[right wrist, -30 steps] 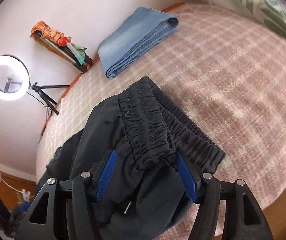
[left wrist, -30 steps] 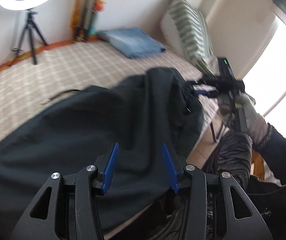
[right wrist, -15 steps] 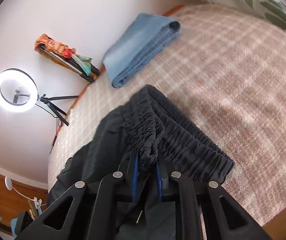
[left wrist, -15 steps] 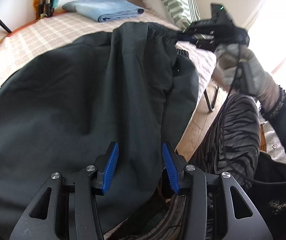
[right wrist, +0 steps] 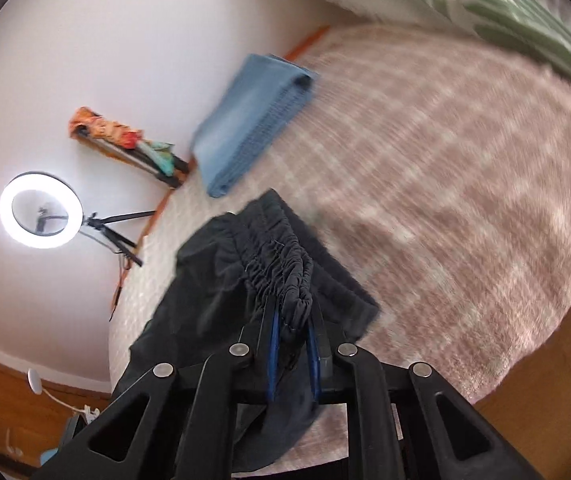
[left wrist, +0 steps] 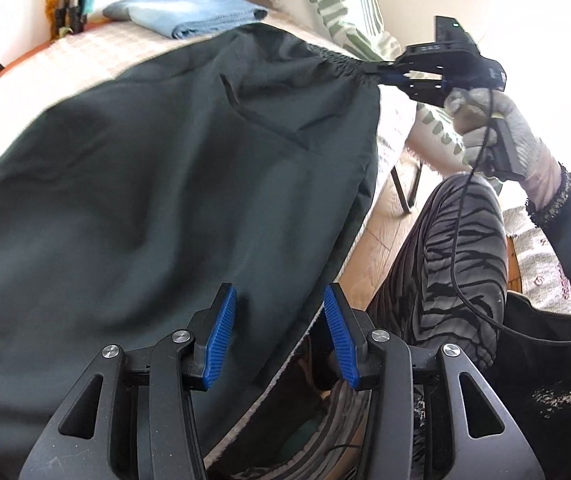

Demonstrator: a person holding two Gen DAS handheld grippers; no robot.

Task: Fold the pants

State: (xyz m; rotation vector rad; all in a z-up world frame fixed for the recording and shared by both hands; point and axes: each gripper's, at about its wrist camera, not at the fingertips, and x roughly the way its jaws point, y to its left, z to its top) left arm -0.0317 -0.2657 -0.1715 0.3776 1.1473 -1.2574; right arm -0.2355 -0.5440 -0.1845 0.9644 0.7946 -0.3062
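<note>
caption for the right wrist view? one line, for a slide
Right gripper clamped on the gathered elastic waistband of dark pants, lifting it over a checked bedspread; folded blue cloth behind.

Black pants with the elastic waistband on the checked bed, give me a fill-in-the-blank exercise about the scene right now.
1. The right gripper is shut on the gathered ____ of the black pants.
2. The left gripper has its blue pads ____, gripping nothing.
3. The folded towel lying on the checked bed is ____ in colour.
4. The round lamp on the tripod is switched ____.

Missing words: waistband; open; blue; on
</note>
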